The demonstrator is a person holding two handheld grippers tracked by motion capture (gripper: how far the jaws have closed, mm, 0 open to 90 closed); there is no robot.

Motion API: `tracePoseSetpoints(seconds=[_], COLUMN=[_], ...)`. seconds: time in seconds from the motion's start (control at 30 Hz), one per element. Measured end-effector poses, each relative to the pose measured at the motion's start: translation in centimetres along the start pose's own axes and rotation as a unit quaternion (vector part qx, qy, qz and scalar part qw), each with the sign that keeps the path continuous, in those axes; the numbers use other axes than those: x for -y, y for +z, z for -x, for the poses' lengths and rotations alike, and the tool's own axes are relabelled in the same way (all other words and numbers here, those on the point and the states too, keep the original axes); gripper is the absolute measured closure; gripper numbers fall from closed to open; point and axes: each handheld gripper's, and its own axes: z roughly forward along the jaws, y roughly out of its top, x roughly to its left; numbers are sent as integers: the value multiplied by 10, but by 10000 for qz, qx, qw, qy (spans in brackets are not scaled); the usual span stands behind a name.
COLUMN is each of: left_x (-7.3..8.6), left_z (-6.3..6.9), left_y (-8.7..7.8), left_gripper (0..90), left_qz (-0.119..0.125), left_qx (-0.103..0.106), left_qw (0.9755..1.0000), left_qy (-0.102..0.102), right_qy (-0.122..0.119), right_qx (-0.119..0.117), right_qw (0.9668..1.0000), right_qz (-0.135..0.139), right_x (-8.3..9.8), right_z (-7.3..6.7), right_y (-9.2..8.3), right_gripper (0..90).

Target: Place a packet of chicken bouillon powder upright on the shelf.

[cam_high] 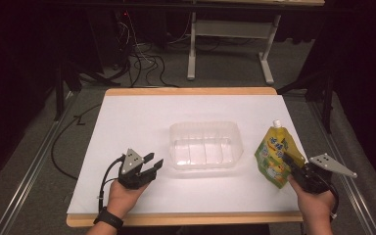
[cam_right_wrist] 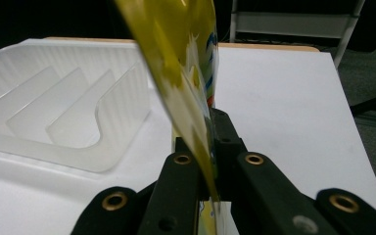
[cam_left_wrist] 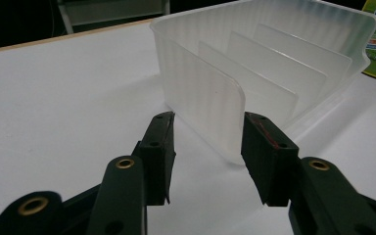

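I have my right gripper (cam_right_wrist: 206, 147) clamped on the yellow pouch (cam_high: 274, 155), upright right of the clear bin (cam_high: 205, 145) on the table (cam_high: 127, 117). Left gripper (cam_left_wrist: 208, 152) fingers gape, empty. Next: lift it into a slot.

The yellow-green spouted drink pouch (cam_high: 275, 155) looks like thin flexible plastic film, glossy, with a printed face. The translucent ribbed plastic tray (cam_high: 206, 128) is frosted and smooth, its 3 dividers milky and semi-matt. The white table cover (cam_high: 137, 117) reads as matt paper over a light wooden board edge (cam_high: 191, 91). Both black 2-jaw grippers (cam_left_wrist: 206, 156) (cam_right_wrist: 206, 161) are matt plastic with brass-coloured metal rivets
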Motion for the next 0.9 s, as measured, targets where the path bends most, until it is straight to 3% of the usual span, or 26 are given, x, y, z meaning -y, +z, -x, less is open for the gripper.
tracePoseSetpoints(seconds=[0.13, 0.3, 0.47, 0.9], left_x=[0, 0, 2, 3], left_z=[0, 0, 0, -1], left_y=[0, 1, 3, 9], left_gripper=[562, 563, 562, 592], left_qz=[-11, -9, -67, -159], left_qx=[7, -4, -1, -48], left_qw=[10000, 10000, 10000, 9998], left_qy=[-3, -7, 2, 73], right_qy=[192, 135, 249, 297], right_qx=[-163, -115, -254, -568], right_qw=[9995, 9992, 9968, 9924], right_qz=[181, 367, 713, 1054], right_x=[-2, -9, -28, -72], right_z=[2, -4, -14, -40], right_y=[-4, -11, -21, -11], right_gripper=[900, 900, 900, 900])
